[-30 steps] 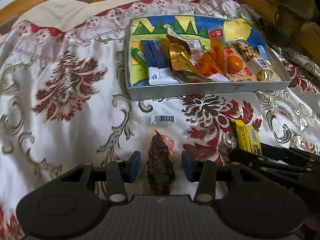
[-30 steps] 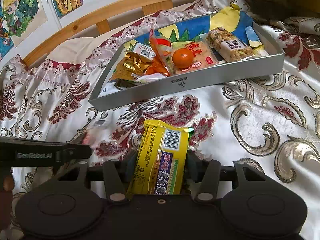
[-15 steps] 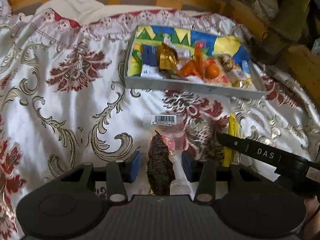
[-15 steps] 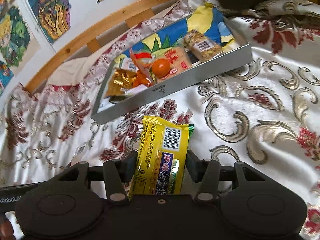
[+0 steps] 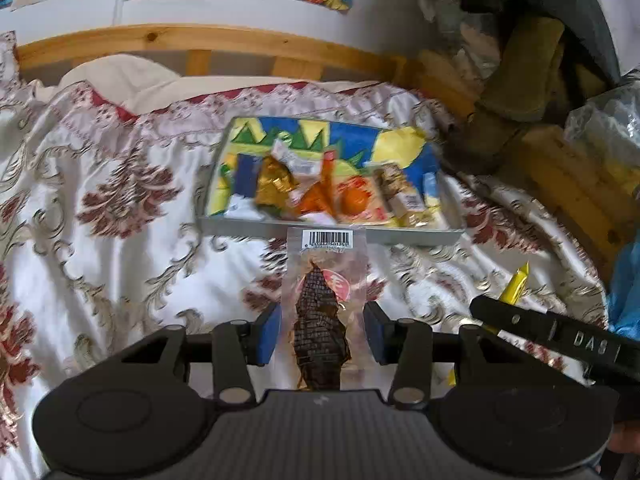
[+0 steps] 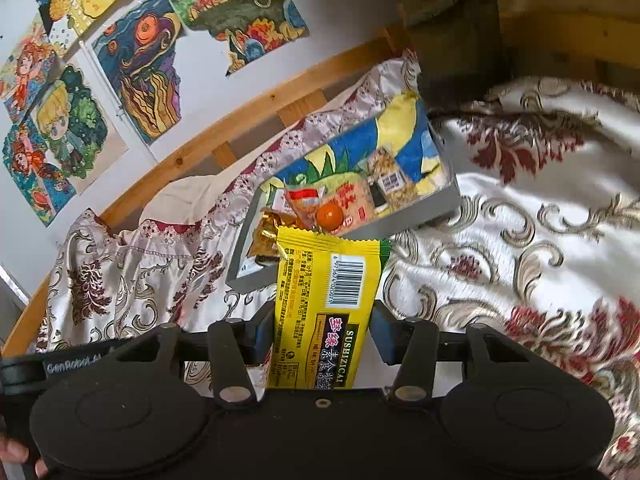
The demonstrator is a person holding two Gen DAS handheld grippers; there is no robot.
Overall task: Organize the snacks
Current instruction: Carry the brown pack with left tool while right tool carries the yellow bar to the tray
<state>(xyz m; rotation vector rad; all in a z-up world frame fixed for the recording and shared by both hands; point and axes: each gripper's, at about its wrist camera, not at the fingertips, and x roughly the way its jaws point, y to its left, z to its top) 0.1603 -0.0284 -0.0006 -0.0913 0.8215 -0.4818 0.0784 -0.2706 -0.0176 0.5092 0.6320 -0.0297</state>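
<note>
My left gripper (image 5: 322, 332) is shut on a clear packet (image 5: 324, 276) with a dark brown snack and a barcode at its top, held above the bed cover. My right gripper (image 6: 322, 336) is shut on a yellow snack packet (image 6: 324, 292), also held in the air. Beyond both lies the grey tray (image 5: 400, 236) with a painted bottom, holding several snacks, among them a gold packet (image 5: 276, 184) and an orange ball (image 5: 356, 200). In the left wrist view the right gripper's side (image 5: 560, 336) shows low right, with the yellow packet's tip (image 5: 516, 284) sticking out. The tray (image 6: 424, 208) sits tilted in the right wrist view.
The flowered satin bed cover (image 5: 120, 220) spreads all around the tray. A wooden bed rail (image 5: 200, 44) runs behind it, with drawings (image 6: 136, 64) taped to the wall above. Brown cushions and clutter (image 5: 520, 80) pile up at the far right.
Both grippers have risen and tilted up with their packets, which have left the bed cover. The tray looks smaller and farther off. The wall drawings have come into view.
</note>
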